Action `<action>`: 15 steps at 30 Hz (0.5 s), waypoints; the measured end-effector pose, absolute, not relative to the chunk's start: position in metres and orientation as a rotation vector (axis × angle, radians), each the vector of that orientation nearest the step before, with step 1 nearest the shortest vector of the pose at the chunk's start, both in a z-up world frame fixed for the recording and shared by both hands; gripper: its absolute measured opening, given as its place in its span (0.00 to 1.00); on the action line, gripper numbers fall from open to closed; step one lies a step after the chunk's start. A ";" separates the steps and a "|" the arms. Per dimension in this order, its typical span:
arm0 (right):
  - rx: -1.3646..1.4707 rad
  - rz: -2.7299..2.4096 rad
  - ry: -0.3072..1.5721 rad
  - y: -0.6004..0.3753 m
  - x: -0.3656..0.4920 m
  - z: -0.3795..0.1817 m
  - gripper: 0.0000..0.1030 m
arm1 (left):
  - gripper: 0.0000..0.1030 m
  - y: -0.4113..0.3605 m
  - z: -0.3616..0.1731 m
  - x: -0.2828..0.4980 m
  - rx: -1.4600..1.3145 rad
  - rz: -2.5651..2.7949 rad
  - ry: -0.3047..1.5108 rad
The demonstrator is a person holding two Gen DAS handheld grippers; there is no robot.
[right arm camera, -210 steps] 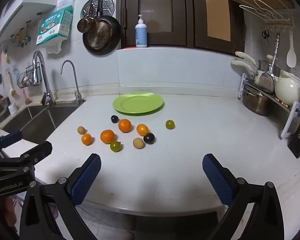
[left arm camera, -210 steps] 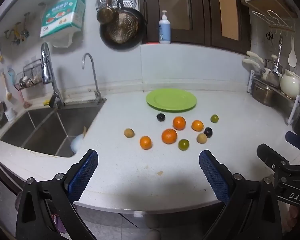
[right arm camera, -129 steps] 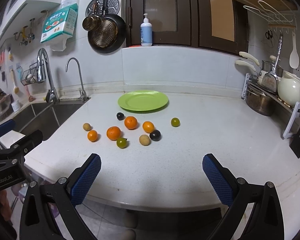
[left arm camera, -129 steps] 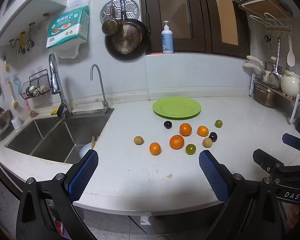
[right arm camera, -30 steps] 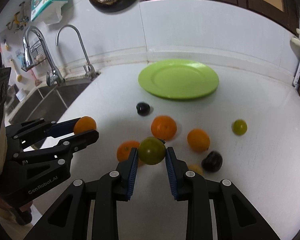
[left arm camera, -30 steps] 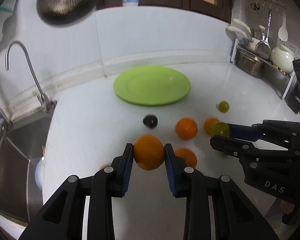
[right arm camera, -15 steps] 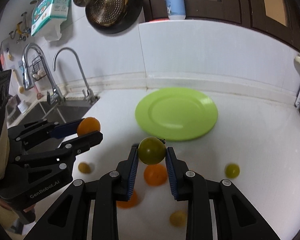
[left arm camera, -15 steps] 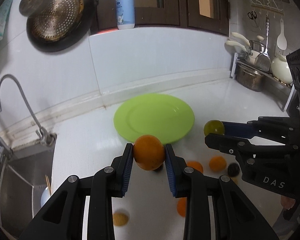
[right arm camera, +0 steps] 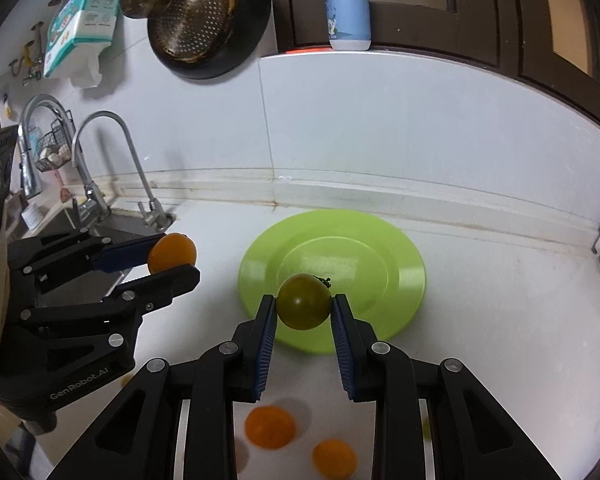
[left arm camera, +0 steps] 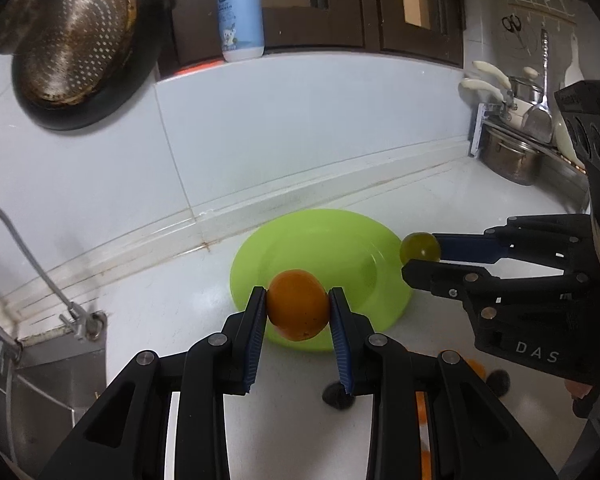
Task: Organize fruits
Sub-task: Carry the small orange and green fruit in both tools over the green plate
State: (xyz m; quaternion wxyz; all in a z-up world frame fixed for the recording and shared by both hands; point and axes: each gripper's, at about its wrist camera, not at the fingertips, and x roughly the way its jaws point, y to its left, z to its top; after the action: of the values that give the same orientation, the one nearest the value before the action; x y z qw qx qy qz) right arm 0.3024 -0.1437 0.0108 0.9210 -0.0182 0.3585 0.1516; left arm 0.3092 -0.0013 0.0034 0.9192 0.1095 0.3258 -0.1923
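My left gripper [left arm camera: 298,312] is shut on an orange [left arm camera: 297,305], held in the air just in front of the near rim of the green plate [left arm camera: 340,240]. My right gripper [right arm camera: 304,311] is shut on a green tomato [right arm camera: 304,301], also raised before the green plate [right arm camera: 364,240]. Each gripper shows in the other's view: the right gripper [left arm camera: 420,258] with the tomato [left arm camera: 419,246] at the plate's right edge, the left gripper [right arm camera: 174,260] with the orange [right arm camera: 172,252] left of the plate. The plate holds nothing.
Loose fruit lies on the white counter below the grippers: two oranges [right arm camera: 270,427] [right arm camera: 334,459] and a dark fruit [left arm camera: 338,396]. A sink with faucets [right arm camera: 112,160] is at the left. A pot rack [left arm camera: 508,152] stands at the right, a hanging pan [left arm camera: 76,40] and soap bottle [right arm camera: 346,4] behind.
Both grippers have risen and moved forward toward the green plate, each carrying its fruit. The loose fruit on the counter has slid down toward the bottom of both views.
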 end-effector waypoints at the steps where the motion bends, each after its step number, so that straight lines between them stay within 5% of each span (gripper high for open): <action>1: -0.035 0.314 0.744 -0.144 0.309 0.010 0.28 | 0.30 -0.002 0.002 0.315 0.219 -0.398 0.681; 15: -0.041 0.304 0.913 -0.152 0.366 -0.040 0.28 | 0.30 -0.019 -0.048 0.383 0.209 -0.402 0.873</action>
State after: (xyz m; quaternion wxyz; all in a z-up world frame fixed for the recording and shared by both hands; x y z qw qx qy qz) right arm 0.3658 -0.1518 -0.0396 0.8863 -0.0198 0.4390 0.1461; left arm 0.3825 -0.0194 -0.0477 0.8815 0.1005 0.4191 -0.1928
